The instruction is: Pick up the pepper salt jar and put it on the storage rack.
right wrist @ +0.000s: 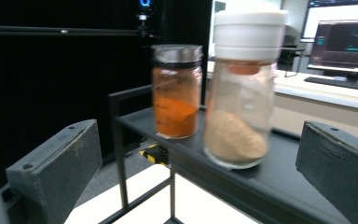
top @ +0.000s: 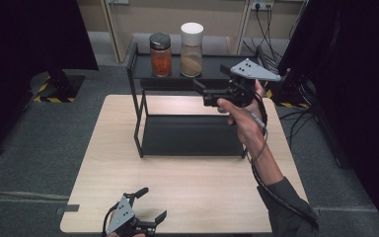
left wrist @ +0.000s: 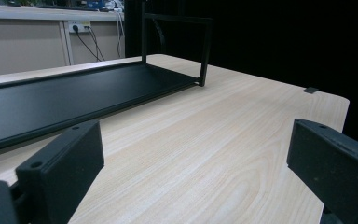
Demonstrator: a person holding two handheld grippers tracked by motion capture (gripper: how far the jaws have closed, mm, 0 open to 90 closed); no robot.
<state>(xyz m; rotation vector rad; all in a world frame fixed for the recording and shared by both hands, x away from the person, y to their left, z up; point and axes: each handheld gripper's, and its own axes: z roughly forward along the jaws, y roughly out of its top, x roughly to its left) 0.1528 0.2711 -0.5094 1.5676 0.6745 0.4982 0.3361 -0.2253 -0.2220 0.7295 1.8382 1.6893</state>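
Two jars stand on the top shelf of the black rack [top: 139, 98], and the right tool [top: 203, 88] hangs just in front of them, jaws spread wide with nothing between them. Its own view lines up on the white-lidded jar [right wrist: 242, 88], with pale brown powder settled in the bottom and an orange insert under the cap. Just beside it, toward the rack's end, sits the jar of orange powder [right wrist: 176, 91] under a dark metal lid; whether the two touch, I cannot tell. Past that jar the shelf runs out quickly to its corner post, while on the other side of the white-lidded jar the shelf [right wrist: 270, 182] stretches on bare.

Down at the near edge of the counter [top: 177, 187], the left tool [top: 150, 205] waits low over the wood, jaws also wide apart and gripping nothing. Its view looks across open light woodgrain to the rack's lower tray [left wrist: 65, 100], which lies bare, with plenty of free counter between.

No writing on either jar can be read.

Grey carpet surrounds the counter, dark curtains close both sides, and wall sockets with cables [top: 264, 19] sit behind the rack. A lit monitor [right wrist: 345, 44] glows on a desk in the right tool's view.
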